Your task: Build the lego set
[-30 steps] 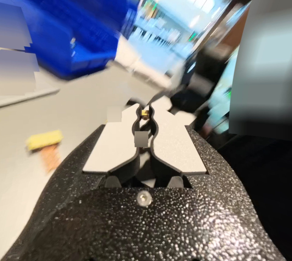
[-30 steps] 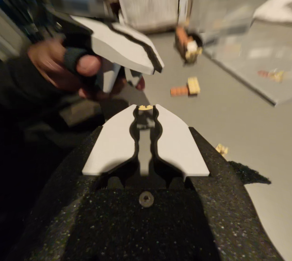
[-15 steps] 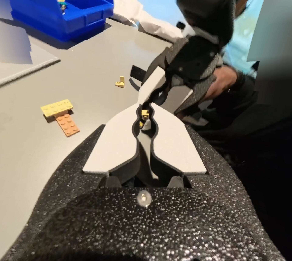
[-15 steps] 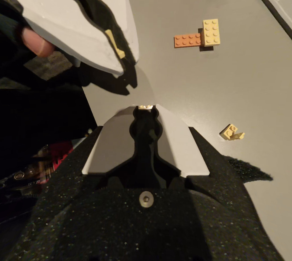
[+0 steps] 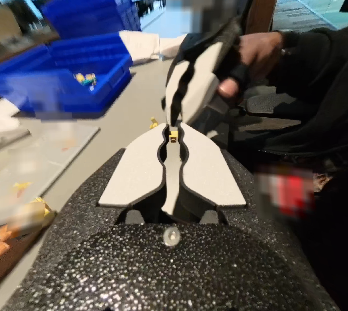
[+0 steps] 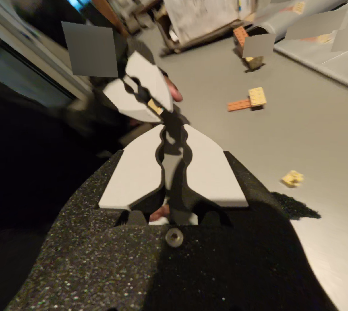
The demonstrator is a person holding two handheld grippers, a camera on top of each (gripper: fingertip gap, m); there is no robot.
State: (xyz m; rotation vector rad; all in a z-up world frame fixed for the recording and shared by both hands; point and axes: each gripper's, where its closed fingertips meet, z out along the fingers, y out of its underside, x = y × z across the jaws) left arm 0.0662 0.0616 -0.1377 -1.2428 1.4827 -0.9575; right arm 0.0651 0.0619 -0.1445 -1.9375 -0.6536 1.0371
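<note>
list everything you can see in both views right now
small yellow brick: 1, yellow, pinched at the left gripper's tips
joined plates: 1 pair, tan on orange, flat on the table
loose bracket piece: 1, tan, on the table nearer the right gripper
partial build: 1, orange and tan, far on the table, partly masked
bins: blue, stacked, far left, small bits inside
table: 1, grey
left gripper: grey fingers, shut on the brick
right gripper: grey fingers, nearly closed; contents unclear
hand: holds the right gripper
</note>
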